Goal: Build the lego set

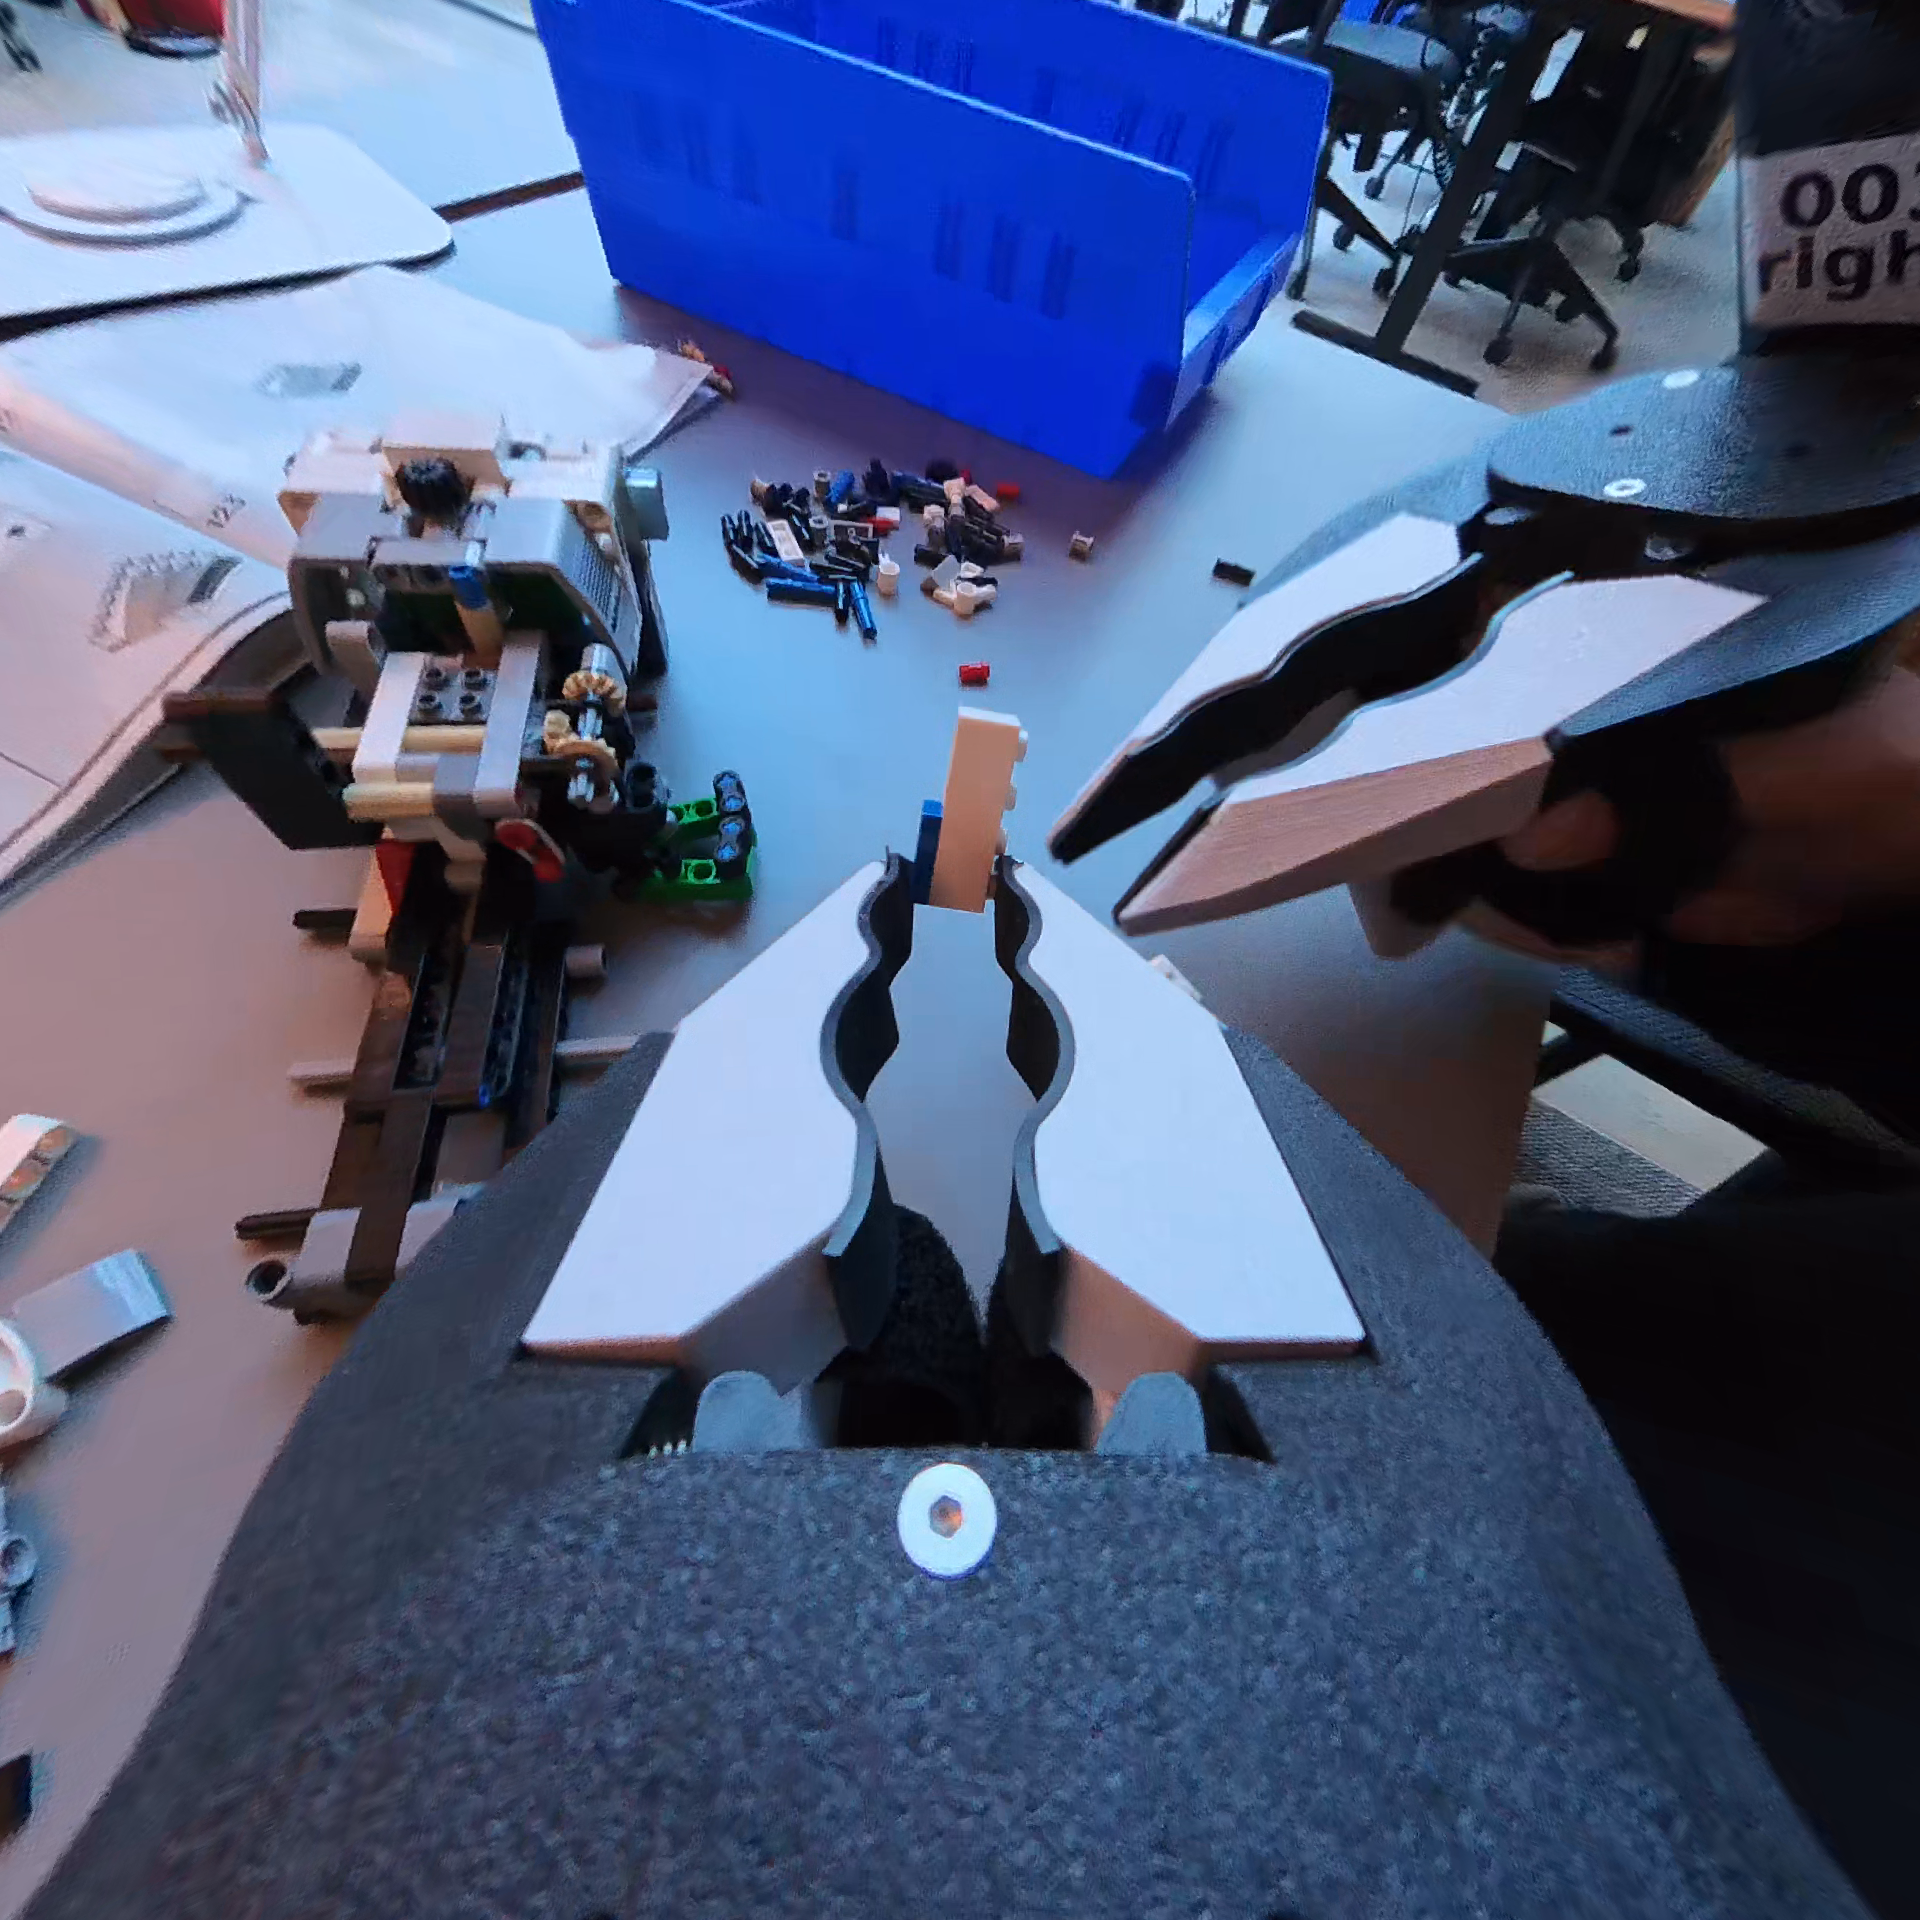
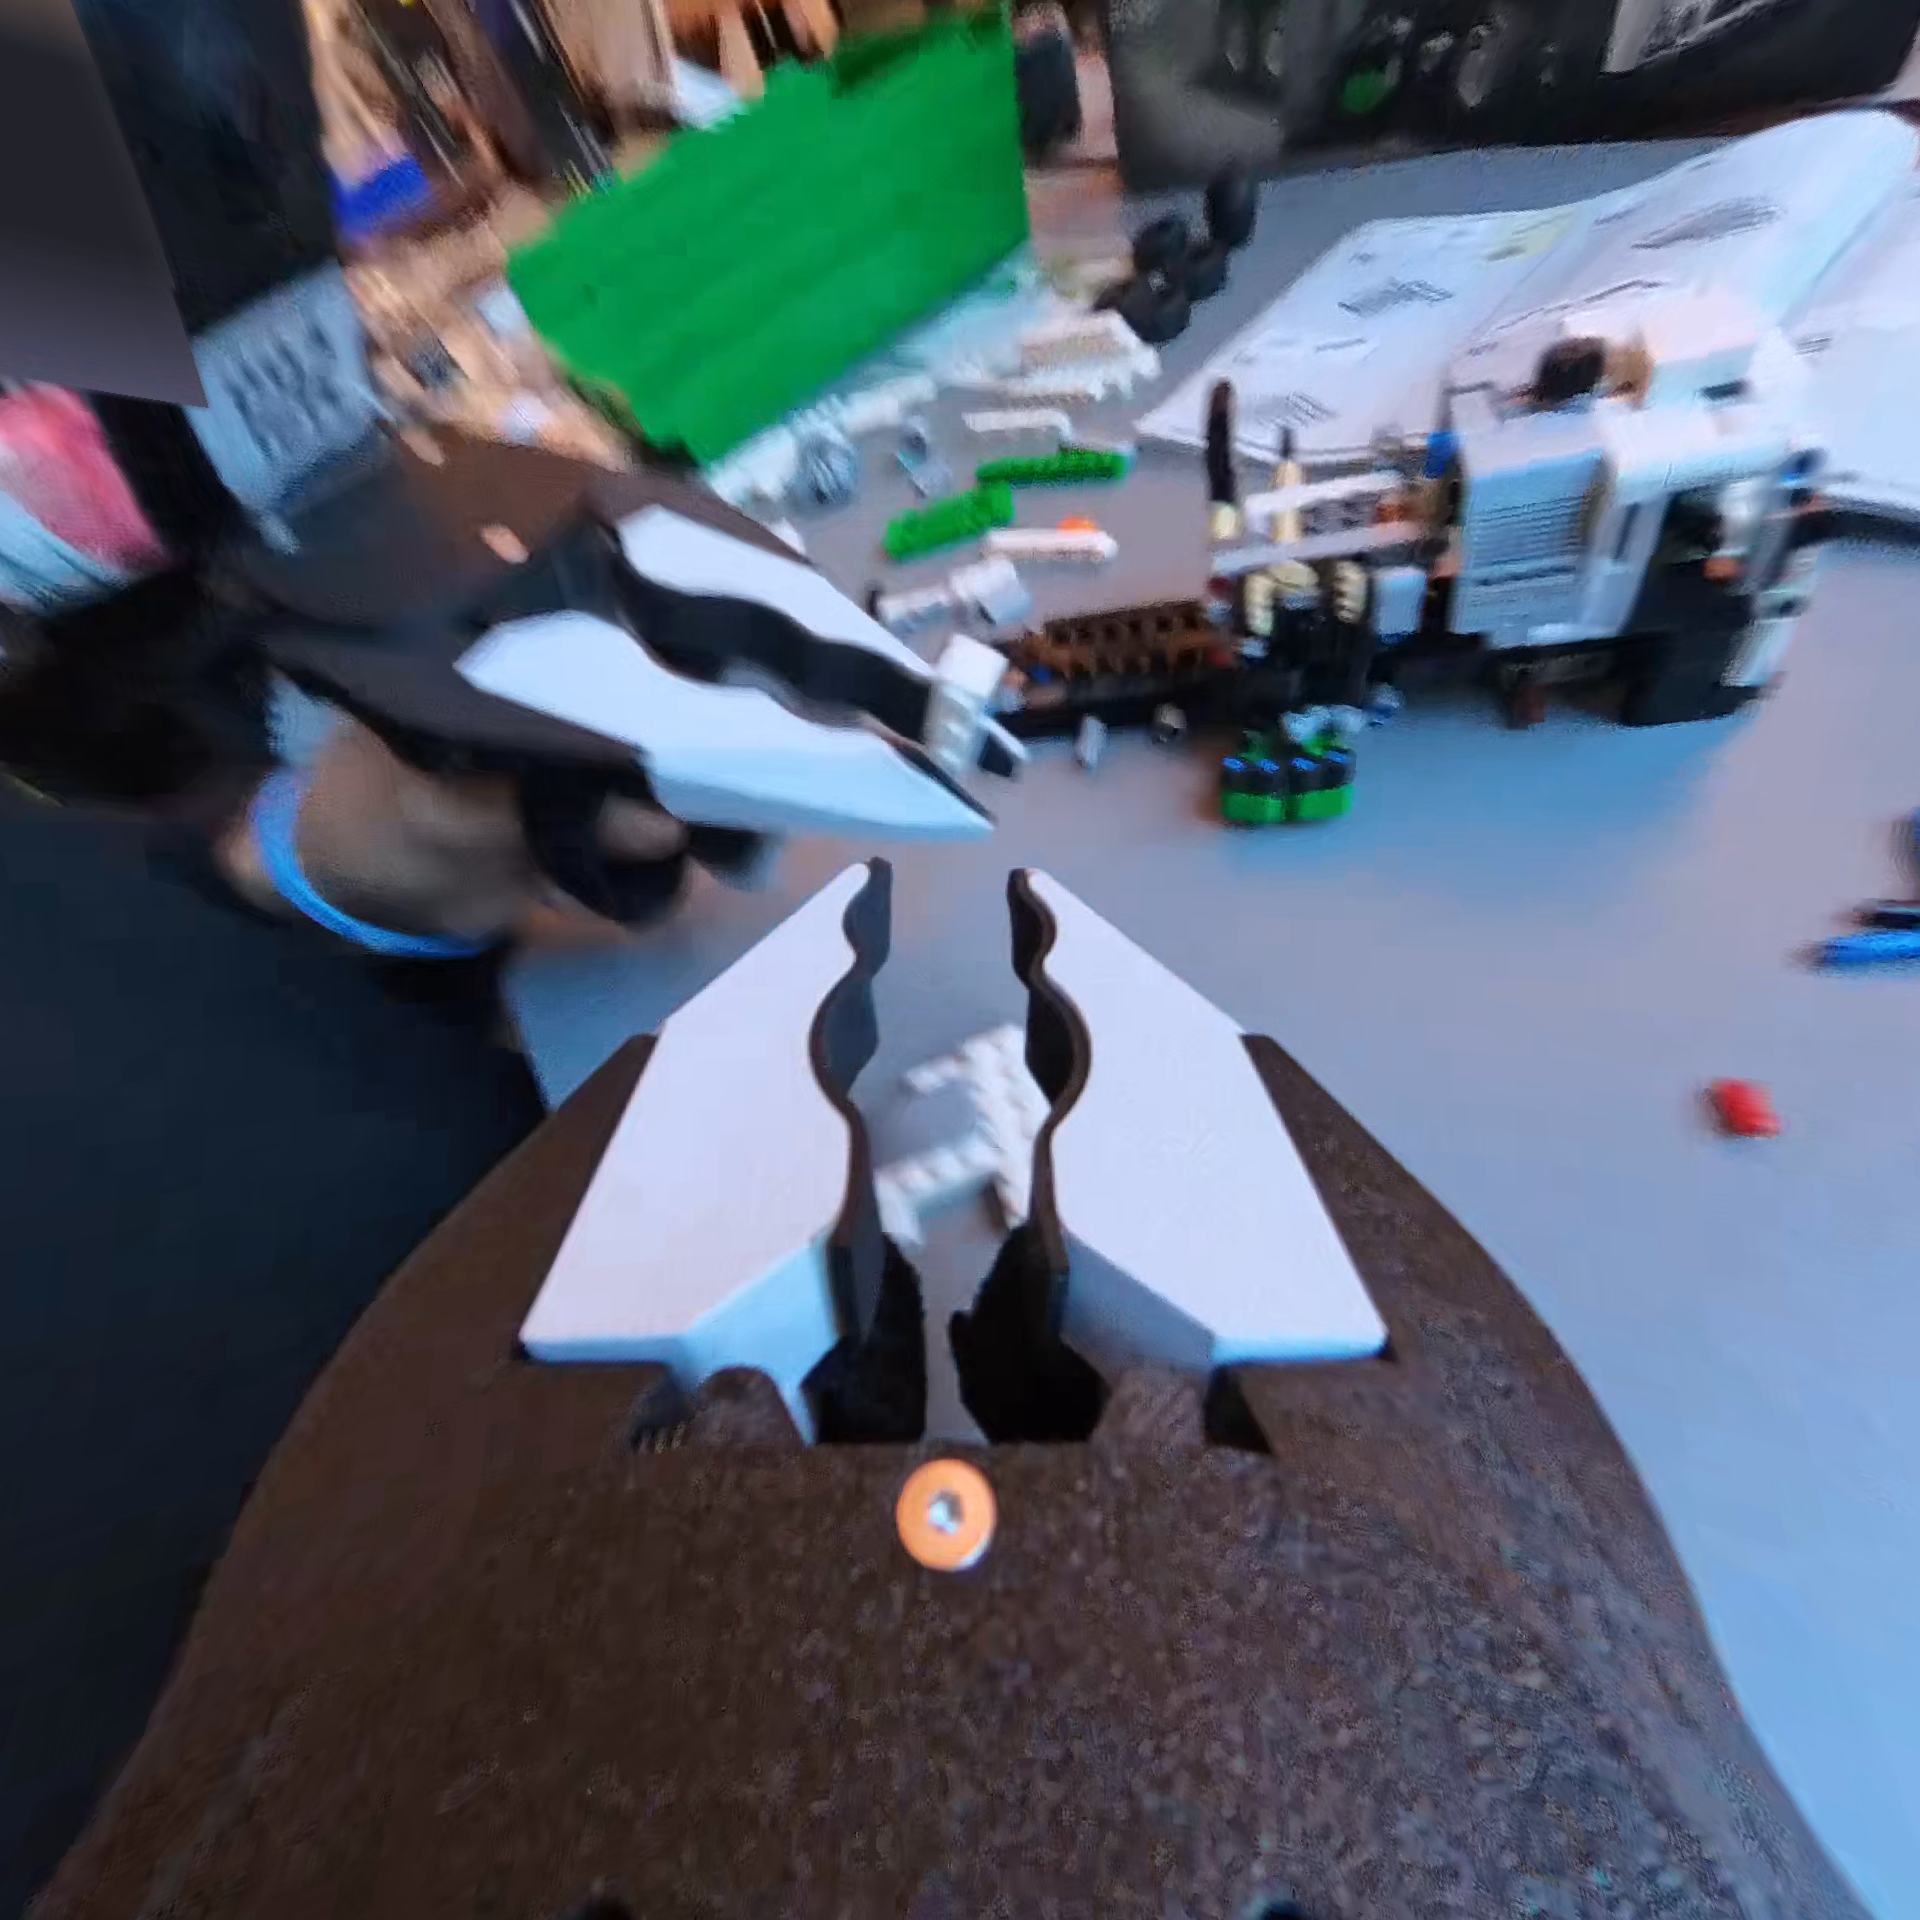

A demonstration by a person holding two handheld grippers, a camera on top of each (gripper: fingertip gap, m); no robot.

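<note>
Two grippers meet over the grey table (image 1: 1340,997). Left gripper (image 1: 951,868) is clamped on a white brick (image 1: 975,805) with a blue piece (image 1: 928,847) beside it, held upright. Right gripper (image 2: 943,883) has its fingers apart, empty, above white bricks (image 2: 961,1127); a printed label (image 1: 1834,223) sits on its body. Half-built model (image 1: 468,665) stands left, near a blue bin (image 1: 935,218).

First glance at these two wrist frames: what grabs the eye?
The left gripper pinches a white brick with a small blue piece on its side, held upright above the table, and the right gripper hangs empty just right of it. A half-built lego model stands at left. Behind a pile of small loose parts sits a big blue bin.
</note>
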